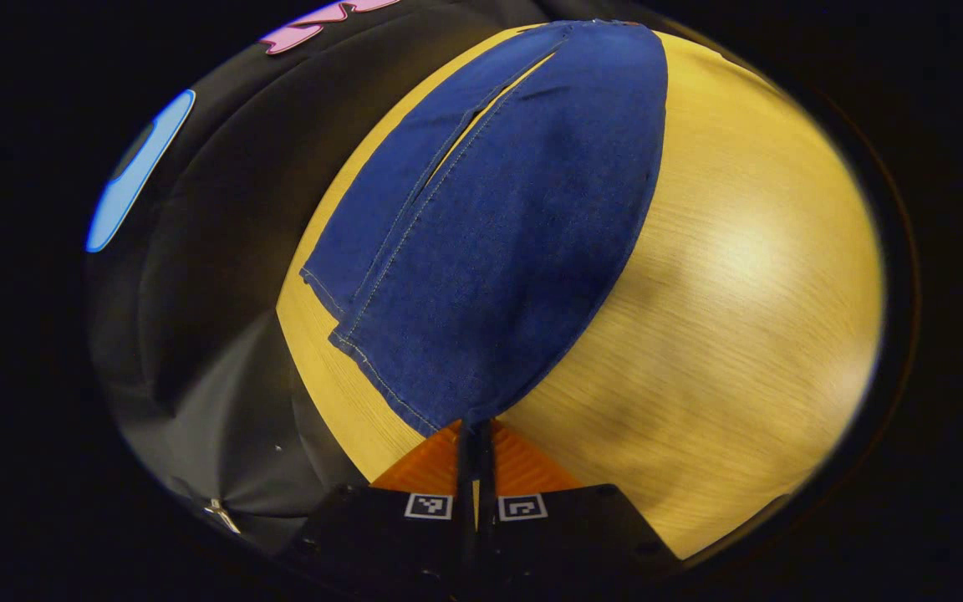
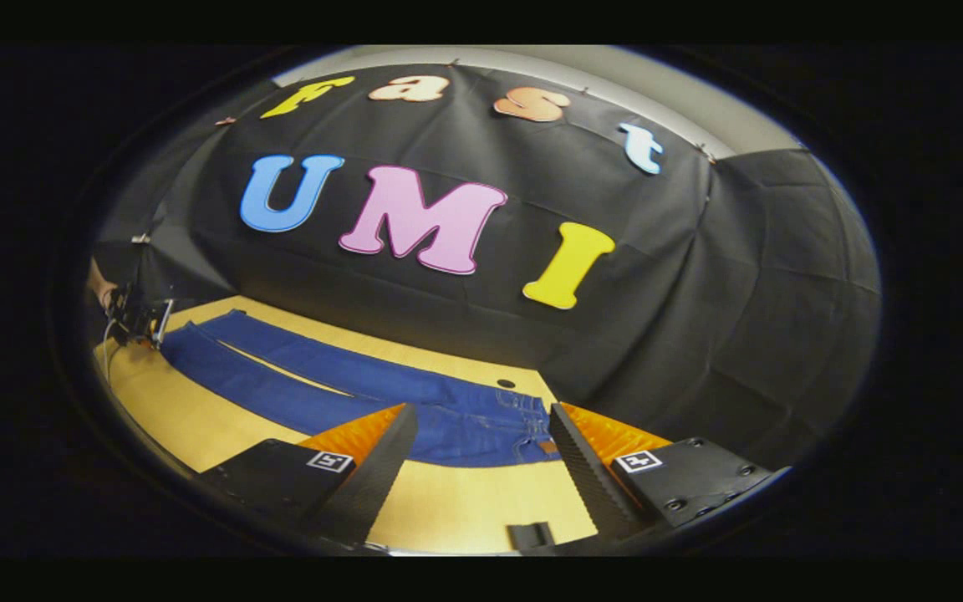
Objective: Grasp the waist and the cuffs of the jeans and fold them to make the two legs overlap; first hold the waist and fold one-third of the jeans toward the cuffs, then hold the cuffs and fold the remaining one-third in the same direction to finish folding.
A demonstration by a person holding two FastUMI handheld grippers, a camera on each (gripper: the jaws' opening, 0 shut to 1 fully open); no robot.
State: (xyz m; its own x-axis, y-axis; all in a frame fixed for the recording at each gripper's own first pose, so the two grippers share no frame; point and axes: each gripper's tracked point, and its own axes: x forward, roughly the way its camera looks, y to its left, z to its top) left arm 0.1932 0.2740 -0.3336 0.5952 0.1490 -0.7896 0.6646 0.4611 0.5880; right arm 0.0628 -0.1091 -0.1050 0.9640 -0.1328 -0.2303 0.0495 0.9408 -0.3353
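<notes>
Denim, soft & floppy w/ some weight, I'd judge: the jeans would sag between holds, so you wanted hems & waistband, where stitching is thick. Deep blue, legs flat side by side along the bench's back edge. Your left gripper was pinched together on a cuff corner. Right gripper hung w/ jaws apart near the waist, not touching.

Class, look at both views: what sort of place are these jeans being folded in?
Probably a staged recording booth, not a home: black cloth wall behind a bare wooden table, with only blue jeans laid flat, and handheld grippers, the left gripper at a cuff, the right gripper open.
</notes>
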